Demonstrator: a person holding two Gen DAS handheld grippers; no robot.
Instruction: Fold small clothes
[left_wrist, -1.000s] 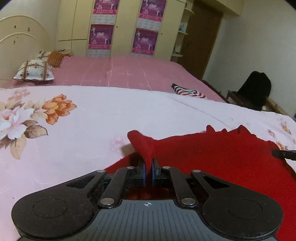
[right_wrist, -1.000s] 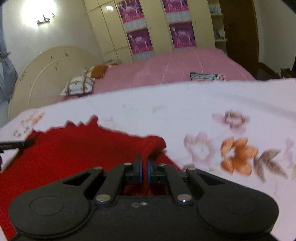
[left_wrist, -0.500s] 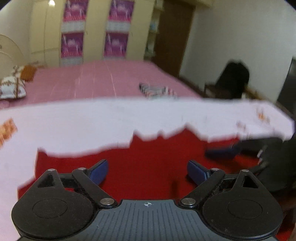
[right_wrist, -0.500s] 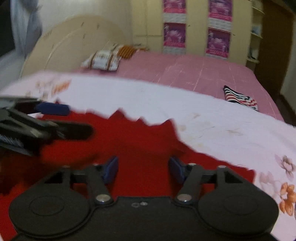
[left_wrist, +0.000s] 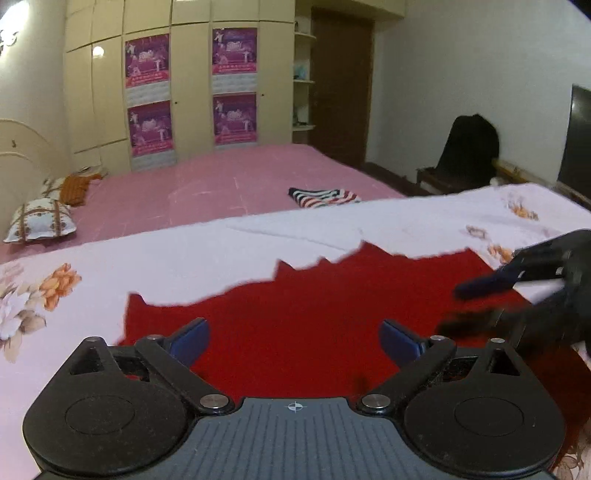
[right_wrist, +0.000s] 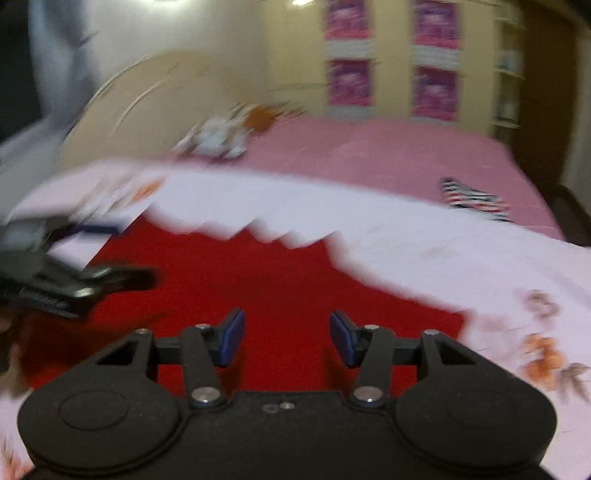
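Observation:
A red knit garment (left_wrist: 314, 314) lies spread flat on the white floral sheet (left_wrist: 221, 251), its far edge jagged. My left gripper (left_wrist: 295, 339) hovers over its near part with the jaws opening wide. Nothing sits between the blue pads (left_wrist: 192, 338). My right gripper (right_wrist: 288, 339) hangs over the same garment (right_wrist: 266, 280); its jaws stand partly apart and are closing, gripping nothing. Each gripper shows in the other's view: the right gripper (left_wrist: 454, 308) at the right edge, the left gripper (right_wrist: 125, 254) blurred at the left edge.
A folded striped cloth (left_wrist: 323, 197) lies on the pink bed (left_wrist: 221, 181) beyond the sheet, with pillows (left_wrist: 40, 219) at the headboard. A wardrobe with posters stands behind. A dark chair (left_wrist: 469, 147) and a black screen (left_wrist: 578, 136) are at the right.
Both grippers let go of the red garment's pinched corners and opened. They drew back and rose a little, and the garment now lies flat beneath them.

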